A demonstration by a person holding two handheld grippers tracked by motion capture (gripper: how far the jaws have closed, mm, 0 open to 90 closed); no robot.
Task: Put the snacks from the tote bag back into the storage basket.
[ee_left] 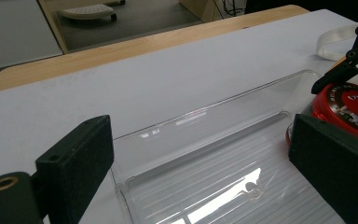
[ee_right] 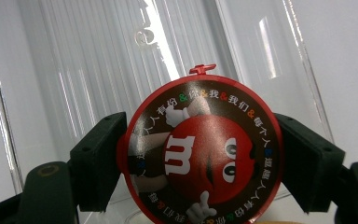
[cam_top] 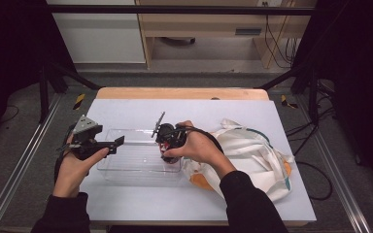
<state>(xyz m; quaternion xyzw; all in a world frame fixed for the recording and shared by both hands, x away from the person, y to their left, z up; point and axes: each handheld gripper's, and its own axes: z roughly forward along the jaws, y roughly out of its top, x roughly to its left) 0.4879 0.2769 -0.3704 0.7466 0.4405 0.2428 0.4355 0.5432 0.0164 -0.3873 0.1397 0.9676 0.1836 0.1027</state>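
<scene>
A: While the right claw (ee_right: 200, 163) grips the round red candy tin (ee_right: 200, 149) by its sides, jaws spread wide around it, where does it stand?

B: Low over the right end of the clear plastic tray (cam_top: 126, 167), lid facing the claw's camera. From the left gripper view the tin (ee_left: 349, 109) looks to be inside that end, at or near the ribbed floor; I can't tell if it touches.

A: How would you finish the placing?

B: I'd lower it flat until it rests on the ribs, then open the jaws just enough to clear the rim and lift straight out, so it neither rolls nor tips against the wall.

A: And the left claw (cam_top: 108, 143)?

B: Wide open, holding nothing, hovering at the tray's left end. It could steady the light tray if it slides.

A: The surface?

B: A white sheet over the wooden surface (cam_top: 179, 93), with a cream cloth bag (cam_top: 252, 150) lying crumpled right of the tray. Beyond: black frame bars, grey floor, cables, pale cabinets.
</scene>
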